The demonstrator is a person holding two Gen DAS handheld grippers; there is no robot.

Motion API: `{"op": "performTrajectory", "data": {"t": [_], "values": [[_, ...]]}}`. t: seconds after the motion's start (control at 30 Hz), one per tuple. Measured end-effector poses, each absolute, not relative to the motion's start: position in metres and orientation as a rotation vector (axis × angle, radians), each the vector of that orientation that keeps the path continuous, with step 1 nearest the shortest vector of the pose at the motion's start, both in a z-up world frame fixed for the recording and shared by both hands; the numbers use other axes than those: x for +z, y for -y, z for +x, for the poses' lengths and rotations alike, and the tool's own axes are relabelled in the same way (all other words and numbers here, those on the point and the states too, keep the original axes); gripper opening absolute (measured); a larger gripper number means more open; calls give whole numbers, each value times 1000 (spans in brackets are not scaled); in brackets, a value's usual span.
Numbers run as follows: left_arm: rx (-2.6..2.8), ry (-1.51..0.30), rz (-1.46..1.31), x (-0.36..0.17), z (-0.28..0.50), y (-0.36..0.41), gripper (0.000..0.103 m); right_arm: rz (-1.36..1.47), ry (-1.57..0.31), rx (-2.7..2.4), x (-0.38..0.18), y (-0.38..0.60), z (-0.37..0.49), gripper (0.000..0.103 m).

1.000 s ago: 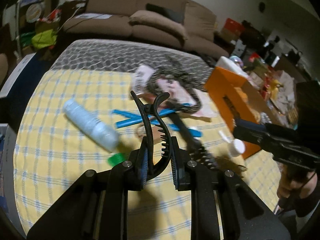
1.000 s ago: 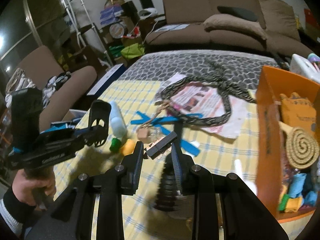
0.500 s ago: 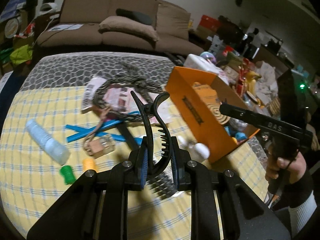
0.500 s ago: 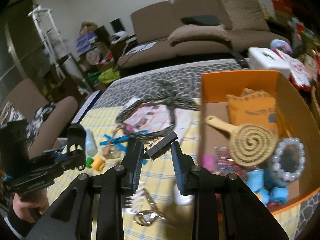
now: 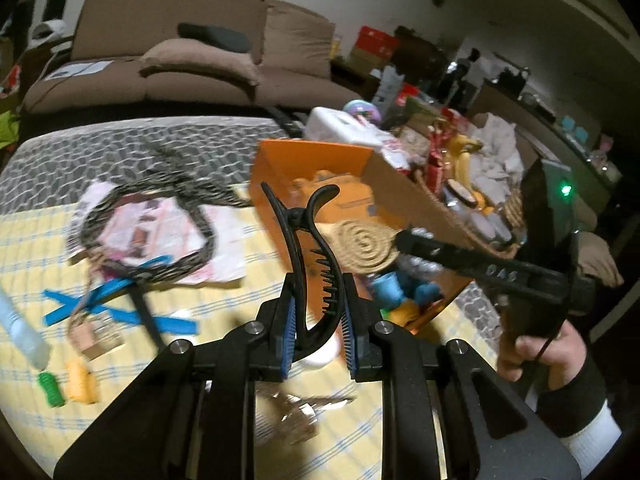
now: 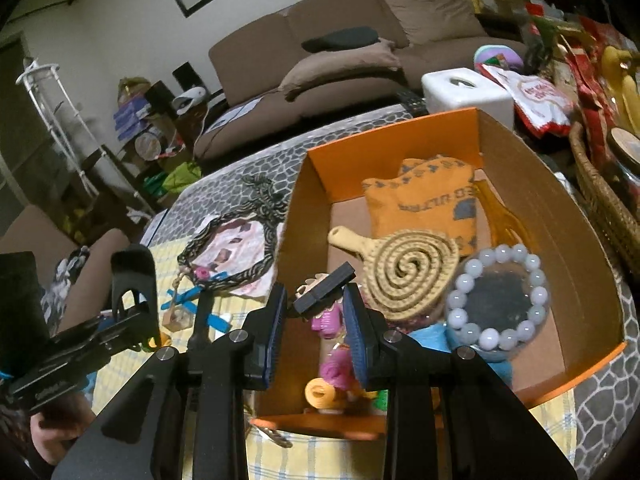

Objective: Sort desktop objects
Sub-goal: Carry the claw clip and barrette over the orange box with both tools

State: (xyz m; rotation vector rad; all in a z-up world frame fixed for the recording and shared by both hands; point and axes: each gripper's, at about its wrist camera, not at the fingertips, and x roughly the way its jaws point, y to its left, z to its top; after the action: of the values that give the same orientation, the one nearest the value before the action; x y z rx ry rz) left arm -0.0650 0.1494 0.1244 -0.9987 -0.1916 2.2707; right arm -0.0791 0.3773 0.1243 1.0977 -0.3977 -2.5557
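Observation:
My left gripper (image 5: 318,330) is shut on a black claw hair clip (image 5: 310,256) that stands up between the pads, in front of the orange box (image 5: 280,184). My right gripper (image 6: 314,320) is shut on a small black bar-shaped clip (image 6: 325,287) and holds it over the near left part of the orange box (image 6: 520,168). The box holds a spiral woven fan (image 6: 408,272), an orange pouch (image 6: 424,204), a bead-rimmed round mirror (image 6: 496,298) and pink curlers (image 6: 332,364). The right gripper also shows in the left wrist view (image 5: 404,240).
On the yellow checked cloth (image 5: 224,292) lie a braided loop (image 5: 160,232) on a paper sheet, blue strips (image 5: 120,308), a white bottle (image 5: 20,332), green (image 5: 50,390) and orange (image 5: 82,382) rollers. A wicker basket (image 6: 600,200) and tissue box (image 6: 464,90) stand behind the box.
Both grippers have swung right from the cloth towards the orange box, each still holding its clip. The right gripper now hangs over the box's inside.

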Motion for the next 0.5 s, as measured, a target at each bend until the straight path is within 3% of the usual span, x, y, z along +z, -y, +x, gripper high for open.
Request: {"op": "performTrajectory", "data": {"t": [0.5], "values": [[2186,118,-990,116,-75,-226,18,1156,446,-2569,113,-404,-75,30]]}}
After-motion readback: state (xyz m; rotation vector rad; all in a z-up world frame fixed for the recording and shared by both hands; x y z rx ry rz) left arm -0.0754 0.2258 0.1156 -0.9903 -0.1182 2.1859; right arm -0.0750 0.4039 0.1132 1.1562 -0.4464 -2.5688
